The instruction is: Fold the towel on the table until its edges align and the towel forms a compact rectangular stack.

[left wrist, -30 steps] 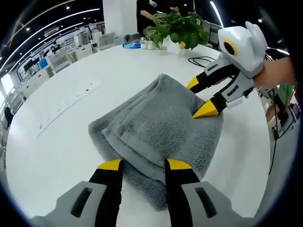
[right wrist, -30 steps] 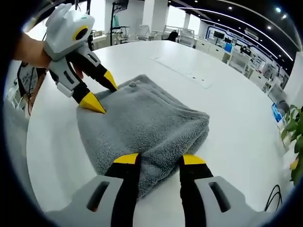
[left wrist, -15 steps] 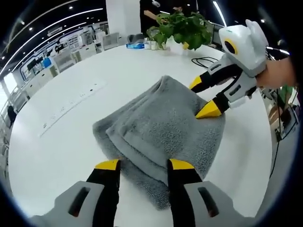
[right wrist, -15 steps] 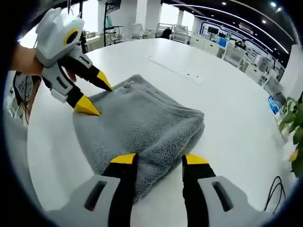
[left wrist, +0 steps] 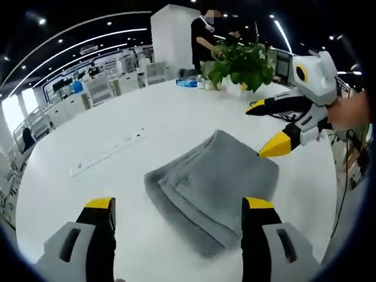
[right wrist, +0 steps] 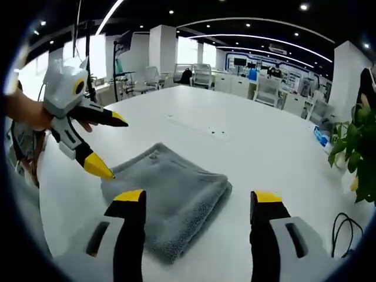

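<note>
A grey towel (left wrist: 214,188) lies folded in a thick rectangular stack on the white table (left wrist: 135,123); the same towel (right wrist: 167,197) shows in the right gripper view. My left gripper (left wrist: 179,205) hangs open above its near edge, jaws wide apart, touching nothing. My right gripper (right wrist: 197,197) is likewise open and raised over the towel. In the left gripper view the right gripper (left wrist: 267,129) hovers open past the towel's far right corner. In the right gripper view the left gripper (right wrist: 106,144) is open beside the towel's left corner, held by a hand (right wrist: 26,111).
A potted green plant (left wrist: 238,59) and small items stand at the table's far edge, with a person (left wrist: 205,35) behind. A white power strip (left wrist: 108,153) lies on the table left of the towel. A black cable (right wrist: 346,226) curls near the right edge.
Both grippers have lifted up and back from the towel and their jaws have spread much wider. The towel stays folded where it lay.
</note>
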Action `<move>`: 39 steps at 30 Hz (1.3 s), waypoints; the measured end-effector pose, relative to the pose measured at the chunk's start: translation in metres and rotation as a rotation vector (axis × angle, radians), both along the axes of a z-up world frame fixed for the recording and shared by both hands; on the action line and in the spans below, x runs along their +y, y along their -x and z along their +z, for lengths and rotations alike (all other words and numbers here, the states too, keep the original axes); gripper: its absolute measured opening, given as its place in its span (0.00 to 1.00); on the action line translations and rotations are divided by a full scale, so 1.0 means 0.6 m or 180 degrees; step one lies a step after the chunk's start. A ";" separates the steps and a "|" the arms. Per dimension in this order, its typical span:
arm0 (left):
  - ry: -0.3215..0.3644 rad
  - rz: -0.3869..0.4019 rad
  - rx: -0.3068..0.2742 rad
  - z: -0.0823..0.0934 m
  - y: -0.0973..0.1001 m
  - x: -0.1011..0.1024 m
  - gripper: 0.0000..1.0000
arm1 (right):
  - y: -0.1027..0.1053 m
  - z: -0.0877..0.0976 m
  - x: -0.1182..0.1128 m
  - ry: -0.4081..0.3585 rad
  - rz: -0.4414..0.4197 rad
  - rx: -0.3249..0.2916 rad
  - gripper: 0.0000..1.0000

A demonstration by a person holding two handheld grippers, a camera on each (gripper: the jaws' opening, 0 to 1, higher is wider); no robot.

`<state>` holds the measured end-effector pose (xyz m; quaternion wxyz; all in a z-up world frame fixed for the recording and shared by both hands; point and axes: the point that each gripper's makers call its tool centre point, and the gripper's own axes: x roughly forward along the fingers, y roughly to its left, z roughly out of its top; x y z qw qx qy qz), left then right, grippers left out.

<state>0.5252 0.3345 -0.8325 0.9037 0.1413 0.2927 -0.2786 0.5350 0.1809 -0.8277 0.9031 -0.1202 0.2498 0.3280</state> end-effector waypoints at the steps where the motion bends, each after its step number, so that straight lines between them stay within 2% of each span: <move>1: 0.0013 0.0002 -0.0028 0.005 0.001 0.000 0.93 | 0.004 0.003 0.001 0.0000 0.0003 -0.0006 0.77; 5: 0.0006 0.0027 -0.0029 0.022 0.010 0.004 0.97 | 0.015 0.016 0.004 0.0014 0.0042 -0.0051 0.80; 12: 0.0012 0.0048 -0.0048 0.043 0.039 0.015 0.98 | 0.045 0.026 -0.002 0.0022 0.0019 -0.0022 0.86; 16: 0.0072 0.0103 -0.0079 0.059 0.057 0.023 0.98 | 0.064 0.044 -0.001 -0.0172 -0.0057 -0.0039 0.87; 22: 0.0162 0.0153 -0.0154 0.083 0.078 0.030 0.98 | 0.086 0.064 0.005 -0.0230 -0.0043 -0.0092 0.91; 31: 0.0164 0.0195 -0.0241 0.107 0.122 0.048 0.98 | 0.122 0.089 0.009 -0.0334 -0.0044 -0.0151 0.98; 35: 0.0269 0.0332 -0.0326 0.118 0.130 0.053 0.98 | 0.133 0.103 0.008 -0.0537 -0.0135 -0.0156 0.99; 39: 0.0238 0.0329 -0.0336 0.122 0.143 0.049 0.99 | 0.145 0.106 0.007 -0.0499 -0.0094 -0.0185 0.99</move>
